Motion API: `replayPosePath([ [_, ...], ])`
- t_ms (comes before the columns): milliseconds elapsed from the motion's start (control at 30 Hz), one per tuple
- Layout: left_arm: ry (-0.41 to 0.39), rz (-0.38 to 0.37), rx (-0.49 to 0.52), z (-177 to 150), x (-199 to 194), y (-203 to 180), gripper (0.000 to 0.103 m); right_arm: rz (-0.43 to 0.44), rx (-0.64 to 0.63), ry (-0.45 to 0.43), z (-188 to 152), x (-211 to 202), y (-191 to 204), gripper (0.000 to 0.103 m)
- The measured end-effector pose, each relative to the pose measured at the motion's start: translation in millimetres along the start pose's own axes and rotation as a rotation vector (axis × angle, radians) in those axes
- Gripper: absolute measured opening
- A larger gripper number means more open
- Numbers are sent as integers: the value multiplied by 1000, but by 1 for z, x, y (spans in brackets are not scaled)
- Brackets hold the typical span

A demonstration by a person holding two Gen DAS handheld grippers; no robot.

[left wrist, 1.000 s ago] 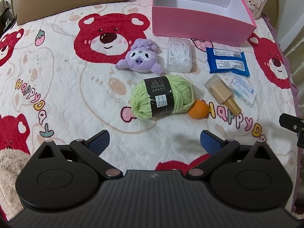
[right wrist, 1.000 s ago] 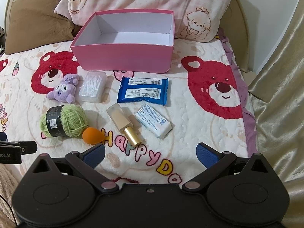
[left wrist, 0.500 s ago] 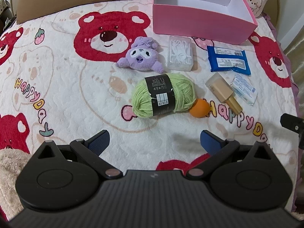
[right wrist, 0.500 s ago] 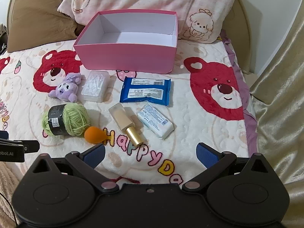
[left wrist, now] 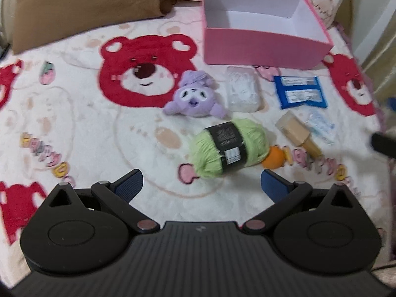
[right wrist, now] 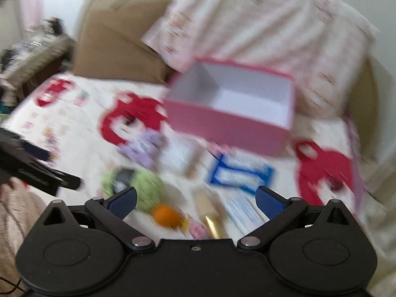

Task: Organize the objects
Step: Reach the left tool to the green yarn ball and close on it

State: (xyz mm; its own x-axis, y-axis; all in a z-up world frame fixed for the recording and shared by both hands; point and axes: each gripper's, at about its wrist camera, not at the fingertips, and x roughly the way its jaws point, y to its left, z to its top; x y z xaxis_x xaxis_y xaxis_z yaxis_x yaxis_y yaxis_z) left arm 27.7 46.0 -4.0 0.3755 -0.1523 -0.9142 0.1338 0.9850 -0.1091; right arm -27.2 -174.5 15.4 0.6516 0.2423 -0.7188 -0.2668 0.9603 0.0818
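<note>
An open, empty pink box (left wrist: 262,49) stands at the back of the bed; it also shows in the blurred right wrist view (right wrist: 230,123). In front of it lie a purple plush (left wrist: 194,99), a clear plastic case (left wrist: 242,91), a blue wipes pack (left wrist: 300,95), a green yarn ball (left wrist: 229,147), an orange ball (left wrist: 272,157), a beige bottle with a gold cap (left wrist: 297,133) and a small white-blue packet (left wrist: 320,126). My left gripper (left wrist: 200,183) is open and empty, just short of the yarn. My right gripper (right wrist: 195,201) is open and empty above the orange ball (right wrist: 164,215) and bottle (right wrist: 210,210).
The bed is covered by a cream blanket with red bears (left wrist: 146,74). A brown pillow (left wrist: 81,7) and a pink patterned pillow (right wrist: 259,27) lie at the headboard. A cluttered bedside stand (right wrist: 32,49) is at the left. A curtain (left wrist: 381,49) hangs at the right.
My left gripper has moved forward toward the yarn. My right gripper has swung fast, forward and leftward over the objects, blurring its view. Nothing was taken hold of.
</note>
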Motion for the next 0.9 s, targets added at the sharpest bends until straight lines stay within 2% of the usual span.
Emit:
replayPosePath([
  [67, 0, -32, -21, 6, 7, 6, 103, 63, -1, 33, -1, 21, 6, 103],
  [167, -14, -21, 1, 15, 22, 5, 103, 132, -15, 74, -8, 52, 17, 103],
  [267, -25, -10, 29, 22, 38, 3, 100, 165, -89, 54, -15, 67, 32, 103],
  [367, -43, 2, 19, 25, 53, 3, 100, 175, -196, 64, -18, 83, 51, 102],
  [433, -37, -20, 6, 24, 63, 7, 99, 167, -234, 58, -22, 90, 56, 102],
  [533, -29, -62, -16, 18, 76, 13, 89, 138, -292, 55, -29, 103, 62, 102],
  [600, -40, -80, -51, 14, 81, 19, 78, 170, -259, 52, -32, 113, 60, 103],
  [667, -35, -118, -64, 11, 87, 22, 76, 224, -167, 81, -33, 122, 51, 103],
  [733, -46, -158, -74, 8, 92, 24, 76, 210, -160, 95, -35, 131, 51, 103],
  [800, -69, -184, -79, 5, 94, 23, 69, 206, -161, 94, -37, 137, 49, 103],
  [900, -95, -207, -77, 2, 95, 22, 65, 219, -141, 124, -39, 151, 48, 103],
])
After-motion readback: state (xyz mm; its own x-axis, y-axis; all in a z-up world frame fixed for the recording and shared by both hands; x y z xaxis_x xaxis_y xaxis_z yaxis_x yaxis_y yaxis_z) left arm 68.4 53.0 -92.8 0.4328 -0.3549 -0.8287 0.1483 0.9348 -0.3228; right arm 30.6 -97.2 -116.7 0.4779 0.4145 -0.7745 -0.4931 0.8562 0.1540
